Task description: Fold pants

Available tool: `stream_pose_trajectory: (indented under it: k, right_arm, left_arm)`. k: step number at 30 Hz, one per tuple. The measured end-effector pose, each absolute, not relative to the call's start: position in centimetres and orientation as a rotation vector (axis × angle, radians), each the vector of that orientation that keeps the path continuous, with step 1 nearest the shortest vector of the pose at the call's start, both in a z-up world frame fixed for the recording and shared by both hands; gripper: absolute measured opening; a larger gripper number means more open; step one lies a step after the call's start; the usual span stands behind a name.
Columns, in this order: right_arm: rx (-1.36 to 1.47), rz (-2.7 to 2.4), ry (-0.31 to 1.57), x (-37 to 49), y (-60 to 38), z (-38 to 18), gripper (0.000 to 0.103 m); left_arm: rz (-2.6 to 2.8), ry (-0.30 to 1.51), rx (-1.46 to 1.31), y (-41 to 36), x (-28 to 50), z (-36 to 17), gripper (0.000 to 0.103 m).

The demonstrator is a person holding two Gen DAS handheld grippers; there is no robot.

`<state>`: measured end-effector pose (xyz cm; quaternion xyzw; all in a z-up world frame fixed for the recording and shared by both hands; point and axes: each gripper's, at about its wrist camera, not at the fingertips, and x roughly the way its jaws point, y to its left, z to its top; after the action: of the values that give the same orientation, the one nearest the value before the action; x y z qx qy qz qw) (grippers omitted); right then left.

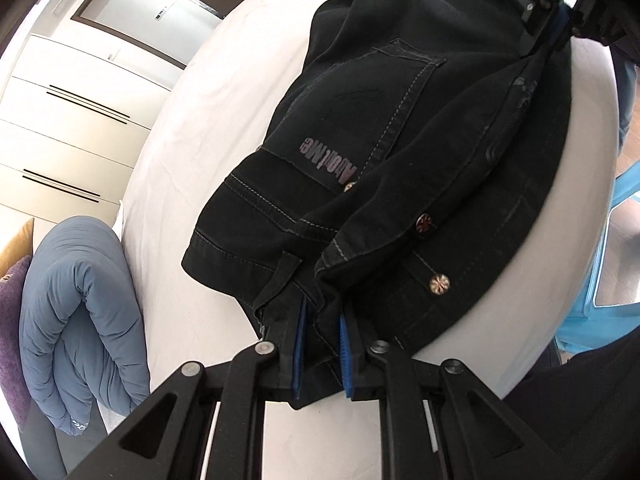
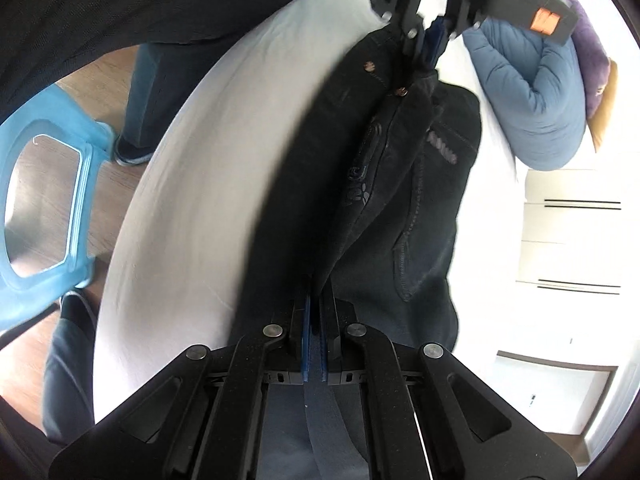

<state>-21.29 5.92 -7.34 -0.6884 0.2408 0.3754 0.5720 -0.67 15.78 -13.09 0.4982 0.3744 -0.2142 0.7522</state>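
Black jeans (image 1: 400,140) lie doubled over on a white bed (image 1: 192,168), with a stitched back pocket, copper rivets and a printed label showing. My left gripper (image 1: 322,322) is shut on a bunch of the waistband fabric between its blue pads. At the top right my right gripper (image 1: 554,28) pinches the far end of the same jeans. In the right wrist view the jeans (image 2: 400,200) stretch away from my right gripper (image 2: 316,306), which is shut on a thin fold of them. The left gripper (image 2: 430,40) grips the cloth at the top.
A rolled blue duvet (image 1: 80,300) and a purple pillow (image 1: 12,320) lie at the bed's head. White wardrobe doors (image 1: 72,120) stand beyond. Beside the bed's edge are a light blue plastic stool (image 2: 52,200), wooden floor and a person's legs (image 2: 148,92) with dark shoes.
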Motion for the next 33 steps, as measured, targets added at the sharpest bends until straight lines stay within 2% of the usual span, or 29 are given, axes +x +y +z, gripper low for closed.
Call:
stream_pose_trajectory:
  k: [8,16,18,19,20,22,28,31,33]
  right_arm:
    - [-1.594,0.872,0.561,-22.5,6.2,-6.0,0.002]
    - [-1.598,0.866,0.583,-22.8,6.8,-7.4,0.002]
    - [-1.593,0.863,0.593,-22.3,6.8,-7.9,0.002]
    - [-1.588,0.86,0.598,-22.2,6.8,-8.1,0.002]
    - [-1.59,0.857,0.596,-21.9,6.8,-8.2,0.002]
    - [-1.583,0.846,0.594,-22.6,6.6,-8.2,0.002]
    - [-1.56,0.819,0.616,-22.7,6.7,-8.0,0.003]
    - [-1.561,0.807,0.627,-22.6,7.1,-7.9,0.003]
    - [-1.567,0.8,0.623,-22.7,7.2,-7.9,0.003]
  left_arm:
    - [-0.466,0.815,1.084,15.9,-2.4,-12.9,0.015]
    - [-0.453,0.803,1.11,16.5,-3.3,-14.2,0.016]
    - [-0.438,0.798,1.106,16.9,-3.6,-14.3,0.022]
    - [-0.431,0.804,1.096,17.0,-3.7,-14.1,0.031]
    - [-0.421,0.819,1.08,17.3,-3.7,-13.8,0.045]
    - [-0.389,0.827,1.048,18.0,-3.7,-12.6,0.055]
    - [-0.306,0.816,0.826,18.2,-2.1,-7.9,0.057]
    - [-0.311,0.797,0.775,16.8,-1.6,-6.9,0.057]
    - [-0.259,0.818,0.81,16.4,-1.1,-7.6,0.061]
